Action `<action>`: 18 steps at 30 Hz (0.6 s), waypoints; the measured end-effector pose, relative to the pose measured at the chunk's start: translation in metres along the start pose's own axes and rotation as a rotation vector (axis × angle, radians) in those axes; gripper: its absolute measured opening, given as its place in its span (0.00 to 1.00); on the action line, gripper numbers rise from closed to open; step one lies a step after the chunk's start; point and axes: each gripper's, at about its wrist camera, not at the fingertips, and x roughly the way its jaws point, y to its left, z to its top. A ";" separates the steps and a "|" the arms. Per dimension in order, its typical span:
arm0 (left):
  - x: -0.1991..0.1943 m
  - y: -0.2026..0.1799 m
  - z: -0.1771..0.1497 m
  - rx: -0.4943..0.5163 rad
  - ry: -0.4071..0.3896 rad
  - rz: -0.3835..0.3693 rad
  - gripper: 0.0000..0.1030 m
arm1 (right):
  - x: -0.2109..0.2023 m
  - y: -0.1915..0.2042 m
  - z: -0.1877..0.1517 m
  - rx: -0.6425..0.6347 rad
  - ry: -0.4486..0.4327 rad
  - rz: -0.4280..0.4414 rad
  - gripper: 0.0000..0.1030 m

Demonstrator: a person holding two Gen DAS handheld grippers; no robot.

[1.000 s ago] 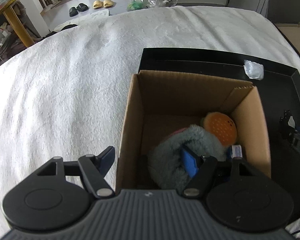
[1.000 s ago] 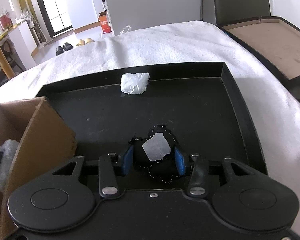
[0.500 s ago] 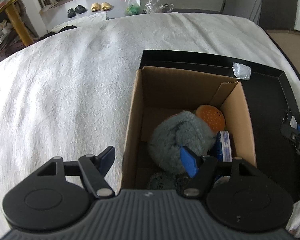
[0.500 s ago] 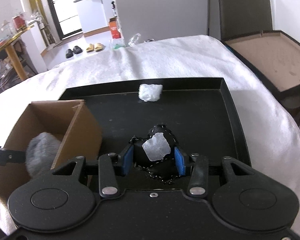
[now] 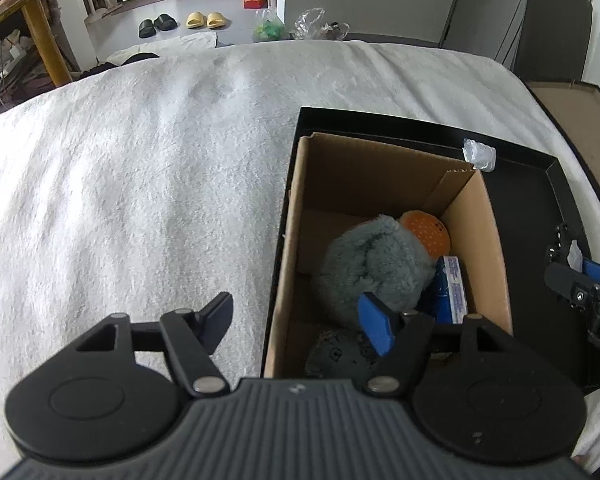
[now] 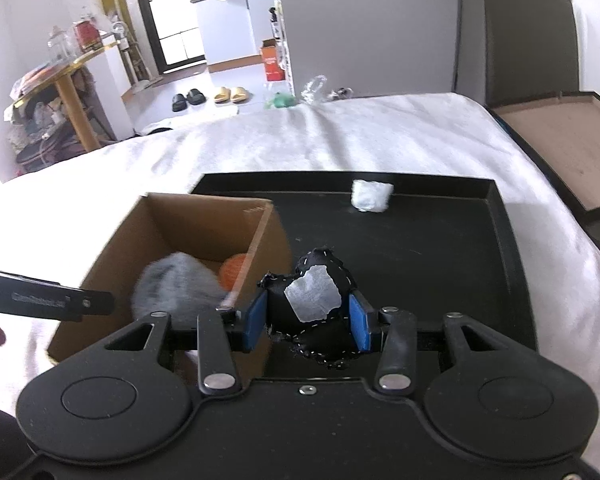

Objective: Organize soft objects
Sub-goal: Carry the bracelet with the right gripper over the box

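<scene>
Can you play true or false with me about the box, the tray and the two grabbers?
1. The right gripper squeezes a black stitched toy with a white patch. True.
2. The cardboard box is empty. False: a fluffy grey toy, an orange ball and more are inside.
3. A white wad lies at the far edge of the black tray. True.
4. The left gripper is holding the grey toy. False: its jaws are closing, but on nothing.
5. The tray sits on a bare wooden floor. False: it rests on a white blanket.
</scene>
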 end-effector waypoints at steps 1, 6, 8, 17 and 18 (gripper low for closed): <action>-0.001 0.002 -0.001 -0.004 0.000 -0.003 0.65 | -0.002 0.005 0.001 -0.007 -0.003 0.006 0.42; -0.004 0.009 -0.006 -0.018 -0.013 -0.017 0.65 | -0.006 0.028 0.004 -0.041 -0.009 0.027 0.42; -0.004 0.012 -0.008 -0.024 -0.015 -0.026 0.63 | -0.007 0.035 0.005 -0.049 -0.011 0.029 0.42; 0.000 0.019 -0.020 -0.042 0.002 -0.068 0.45 | -0.013 0.063 -0.001 -0.102 0.000 0.028 0.42; 0.001 0.020 -0.021 -0.045 0.006 -0.074 0.41 | -0.012 0.065 -0.002 -0.106 0.003 0.027 0.42</action>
